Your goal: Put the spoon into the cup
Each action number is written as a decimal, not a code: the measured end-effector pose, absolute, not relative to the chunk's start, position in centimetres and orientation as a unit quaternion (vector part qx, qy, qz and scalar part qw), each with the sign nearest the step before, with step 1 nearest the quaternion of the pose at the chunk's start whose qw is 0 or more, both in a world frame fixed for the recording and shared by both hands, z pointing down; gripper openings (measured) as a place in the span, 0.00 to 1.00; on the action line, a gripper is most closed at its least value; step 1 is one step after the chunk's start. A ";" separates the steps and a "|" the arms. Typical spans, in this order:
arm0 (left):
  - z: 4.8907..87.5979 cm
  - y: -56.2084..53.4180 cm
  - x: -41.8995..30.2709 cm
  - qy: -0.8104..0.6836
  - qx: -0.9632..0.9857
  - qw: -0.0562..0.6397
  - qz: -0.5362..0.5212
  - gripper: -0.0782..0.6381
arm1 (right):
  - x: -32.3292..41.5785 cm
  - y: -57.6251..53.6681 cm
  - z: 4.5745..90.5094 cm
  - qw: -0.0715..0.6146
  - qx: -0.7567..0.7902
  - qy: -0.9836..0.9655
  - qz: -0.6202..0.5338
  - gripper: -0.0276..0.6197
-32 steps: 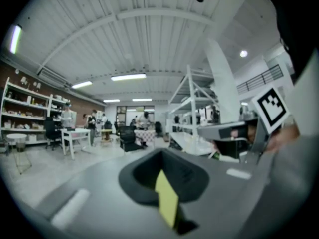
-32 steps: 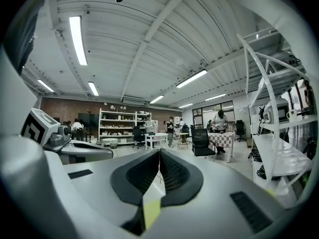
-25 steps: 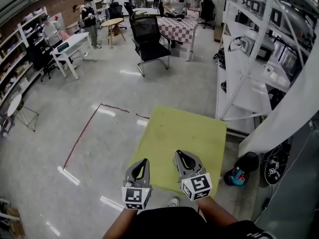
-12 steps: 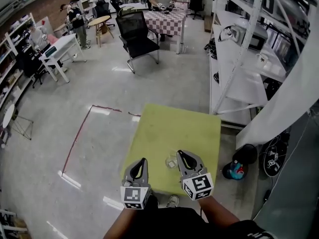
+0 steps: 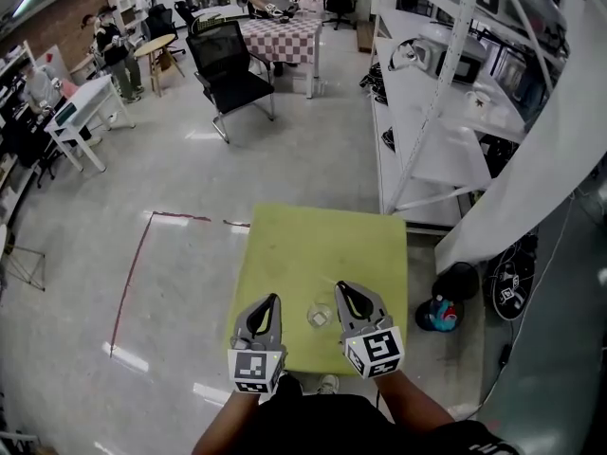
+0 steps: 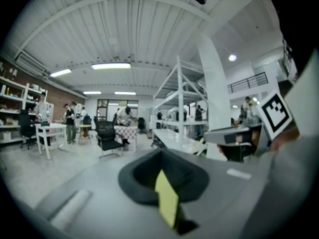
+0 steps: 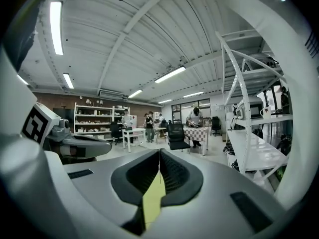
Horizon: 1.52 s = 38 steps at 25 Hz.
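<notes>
a square yellow-green table stands on a grey polished floor. close to its near edge sits a small clear glass cup, upright, between the two grippers and touching neither. the spoon is too small to pick out, and whether it lies in or beside the cup cannot be told. the left gripper hovers over the table's near left corner with its marker cube toward the person. in the left gripper view its dark pads meet at the tips with nothing between them, and only a sliver of yellow-green tabletop shows through the gap behind. the right gripper hangs just right of the cup, a little farther forward than the left one. in the right gripper view its ribbed pads are likewise pressed together at the tips and hold nothing. a thin red line runs across the floor to the table's left. a white metal shelving rack rises on the right, and a small blue and red object lies on the floor just beside the table's right edge. farther off stand a black office chair and a table with a red-and-white checked cloth.
</notes>
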<state>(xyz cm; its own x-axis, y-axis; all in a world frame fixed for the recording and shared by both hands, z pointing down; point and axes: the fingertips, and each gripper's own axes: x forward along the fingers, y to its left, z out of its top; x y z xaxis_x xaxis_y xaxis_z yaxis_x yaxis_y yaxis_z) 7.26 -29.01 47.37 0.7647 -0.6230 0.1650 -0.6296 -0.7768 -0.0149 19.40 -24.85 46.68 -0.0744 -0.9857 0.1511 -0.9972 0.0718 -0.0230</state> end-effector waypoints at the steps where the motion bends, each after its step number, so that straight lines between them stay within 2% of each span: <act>1: 47.6 -29.2 7.3 -0.331 0.940 0.024 0.082 0.12 | 19.5 -25.0 47.0 0.050 0.681 -0.728 0.064 0.06; 6: 48.7 -29.8 7.3 -0.316 0.944 0.059 0.081 0.12 | 19.6 -25.0 48.5 0.051 0.688 -0.719 0.082 0.06; 12: 50.5 -30.2 7.7 -0.308 0.945 0.066 0.091 0.12 | 20.3 -24.8 50.3 0.056 0.694 -0.710 0.107 0.06; 28: 56.5 -29.6 8.0 -0.294 0.941 0.101 0.131 0.12 | 18.7 -22.7 59.4 0.138 0.676 -0.700 0.186 0.06; 38: 58.6 -29.5 7.6 -0.291 0.939 0.108 0.150 0.12 | 17.4 -22.6 63.9 0.163 0.657 -0.700 0.230 0.06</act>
<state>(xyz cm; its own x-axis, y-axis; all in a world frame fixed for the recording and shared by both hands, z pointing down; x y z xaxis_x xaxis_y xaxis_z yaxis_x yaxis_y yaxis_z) 7.60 -29.47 58.58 0.7857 -0.5131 0.3456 -0.5784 -0.8075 0.1162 17.39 -22.57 63.90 -0.0842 -0.8436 0.5303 -0.9937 0.0320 -0.1070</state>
